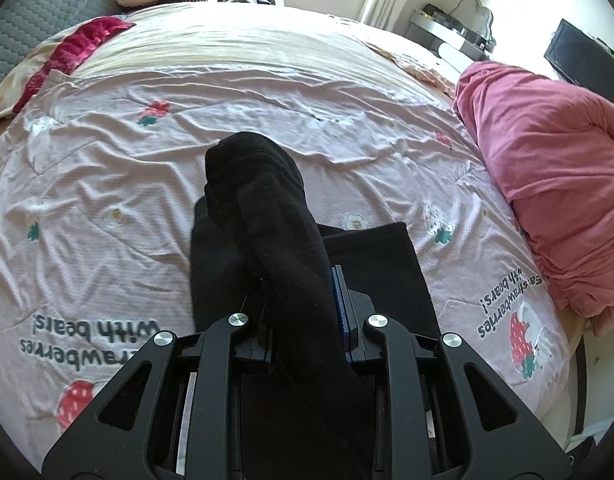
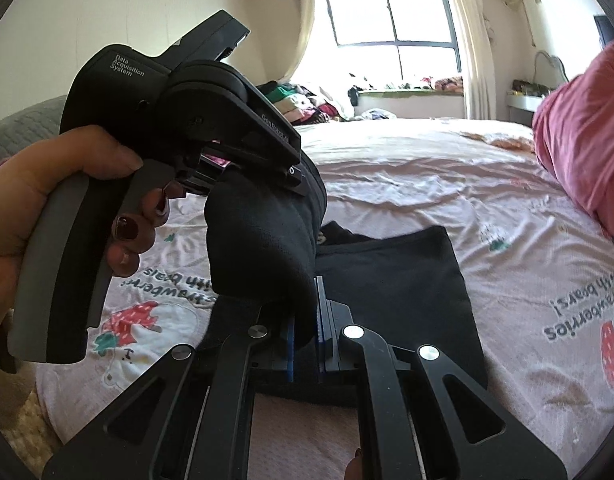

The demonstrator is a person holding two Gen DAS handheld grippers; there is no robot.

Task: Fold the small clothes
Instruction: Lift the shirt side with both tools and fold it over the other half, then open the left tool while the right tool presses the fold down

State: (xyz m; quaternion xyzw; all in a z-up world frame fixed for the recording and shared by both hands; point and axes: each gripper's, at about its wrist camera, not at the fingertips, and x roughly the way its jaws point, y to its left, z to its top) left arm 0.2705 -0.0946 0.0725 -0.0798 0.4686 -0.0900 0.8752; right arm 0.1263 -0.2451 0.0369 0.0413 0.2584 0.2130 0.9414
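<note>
Bedding surrounds my work: a pink strawberry-print sheet point(image 1: 267, 92) reading "strawberries with bears!", a bunched rose-pink duvet point(image 1: 547, 184) at its right edge. My left gripper point(image 1: 303, 304) and right gripper point(image 2: 305, 320) both pinch the soft black sock point(image 1: 259, 200), lifted above a flat black cloth point(image 2: 407, 280). "Data Acquisition System" marks the left tool's housing.

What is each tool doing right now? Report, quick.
Left tool: closed on the black garment.
Right tool: closed on the same black garment.
</note>
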